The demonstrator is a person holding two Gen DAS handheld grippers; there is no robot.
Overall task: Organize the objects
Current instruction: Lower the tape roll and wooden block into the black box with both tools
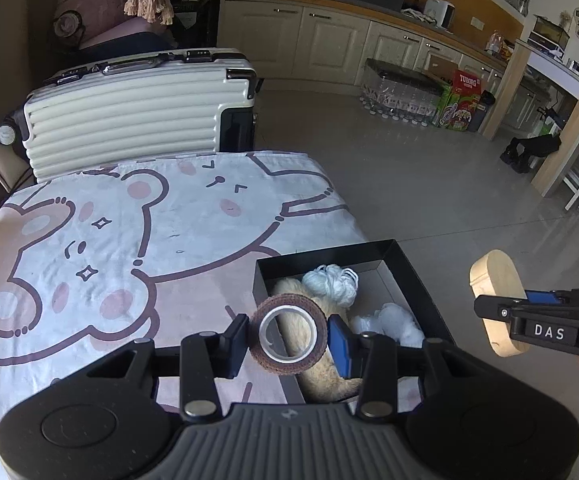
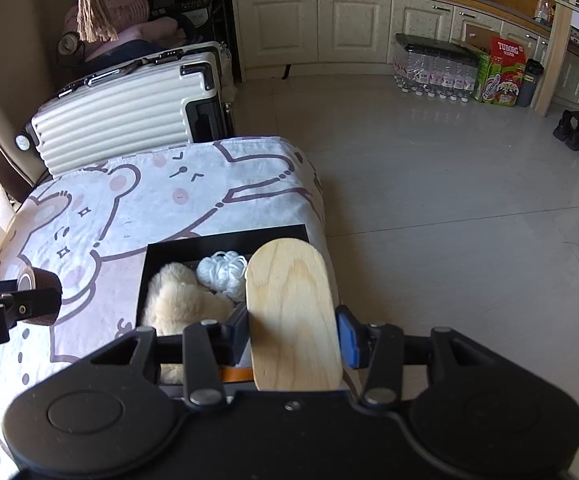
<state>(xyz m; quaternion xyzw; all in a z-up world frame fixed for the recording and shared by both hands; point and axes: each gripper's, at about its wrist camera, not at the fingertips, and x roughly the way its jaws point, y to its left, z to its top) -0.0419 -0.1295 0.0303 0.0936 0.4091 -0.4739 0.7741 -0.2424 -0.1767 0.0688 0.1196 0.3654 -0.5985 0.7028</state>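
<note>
While the shallow black cardboard box (image 2: 225,240) on the bear-print desk cloth (image 1: 101,240) already holds a cream plush toy (image 2: 181,300) and white yarn (image 2: 223,270), two things remain outside it. Left of the box, the left gripper (image 1: 287,334) clamps a brown tape roll (image 1: 287,334), its hole facing the camera. Over the box's right edge, the right gripper (image 2: 293,332) clamps an oval pale wooden board (image 2: 291,312), its long axis pointing away.
</note>
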